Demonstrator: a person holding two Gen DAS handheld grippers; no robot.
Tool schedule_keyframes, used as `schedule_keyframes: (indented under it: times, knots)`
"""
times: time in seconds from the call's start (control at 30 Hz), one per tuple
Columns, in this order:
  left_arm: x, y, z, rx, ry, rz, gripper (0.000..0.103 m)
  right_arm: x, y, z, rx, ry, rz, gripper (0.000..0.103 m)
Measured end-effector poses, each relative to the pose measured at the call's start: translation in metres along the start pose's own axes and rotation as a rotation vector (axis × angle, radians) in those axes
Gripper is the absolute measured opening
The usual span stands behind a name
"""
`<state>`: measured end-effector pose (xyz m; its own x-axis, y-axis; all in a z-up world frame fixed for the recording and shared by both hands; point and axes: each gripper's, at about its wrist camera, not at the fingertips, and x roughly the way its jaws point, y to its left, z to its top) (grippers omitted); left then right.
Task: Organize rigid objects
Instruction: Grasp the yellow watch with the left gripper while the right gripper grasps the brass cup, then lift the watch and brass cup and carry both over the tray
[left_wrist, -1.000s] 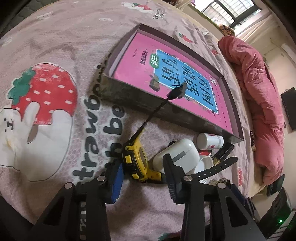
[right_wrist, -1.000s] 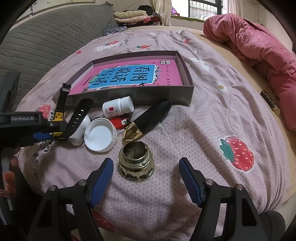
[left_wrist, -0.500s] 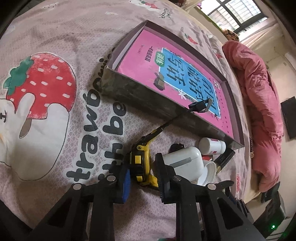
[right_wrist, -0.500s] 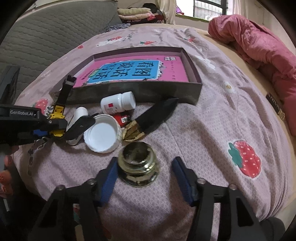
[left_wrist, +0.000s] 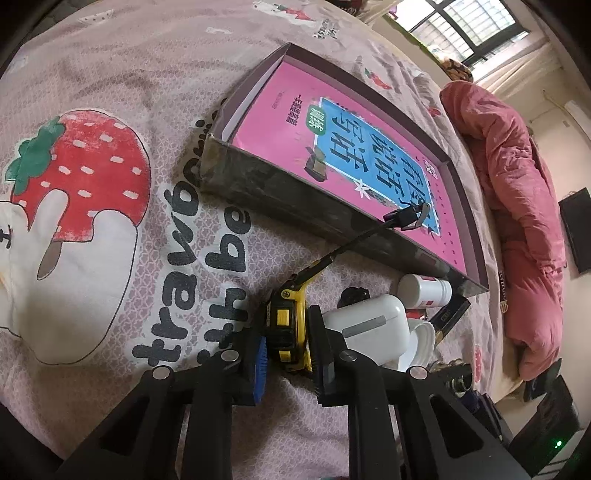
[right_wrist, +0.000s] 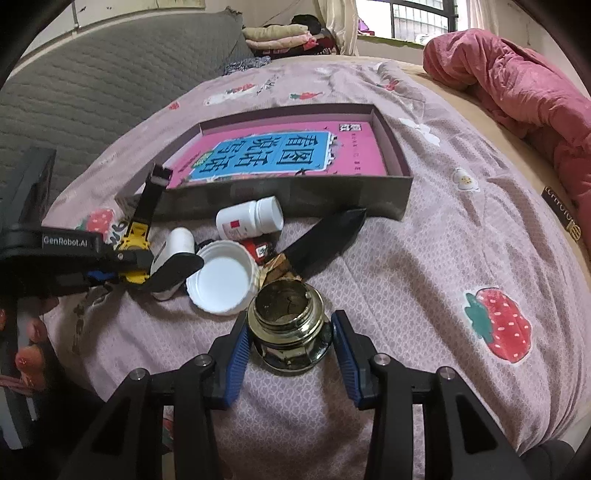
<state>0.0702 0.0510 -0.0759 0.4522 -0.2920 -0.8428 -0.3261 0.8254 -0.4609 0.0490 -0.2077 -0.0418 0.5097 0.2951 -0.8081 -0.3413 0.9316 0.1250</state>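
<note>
My left hand-held gripper (left_wrist: 286, 350) is clamped on the case of the yellow-and-black watch (left_wrist: 286, 325), which lies on the bed (left_wrist: 110, 258) at about 7 o'clock from the dark cardboard box (left_wrist: 295, 201); one strap arches up so its buckle end rests on the box wall. To do this well I want the pads square on the case sides, not on the strap, and I should lift straight up so the strap clears the white earbud case (left_wrist: 369, 325) touching it at 3 o'clock.

My right hand-held gripper (right_wrist: 291, 349) is closing around the brass threaded fitting (right_wrist: 290, 332), which stands upright on the bed at 6 o'clock from the box, just beside the white lid (right_wrist: 221, 280). The pads flank its wider base — whether they press yet I cannot tell. I judge a low grip on that hexagonal base safer than one on the smooth neck.

Both hand-held grippers point steeply down toward the bed, fingers side by side — the left one reaching in from 9 o'clock in the right wrist view.
</note>
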Motion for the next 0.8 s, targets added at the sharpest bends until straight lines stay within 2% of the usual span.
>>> schedule_keyframes:
  times: [0.8]
  knots:
    - [-0.023, -0.007, -0.012, 0.128, -0.060, 0.044, 0.017, -0.019, 0.003, 0.007, -0.039, -0.087, -0.021, 0.044]
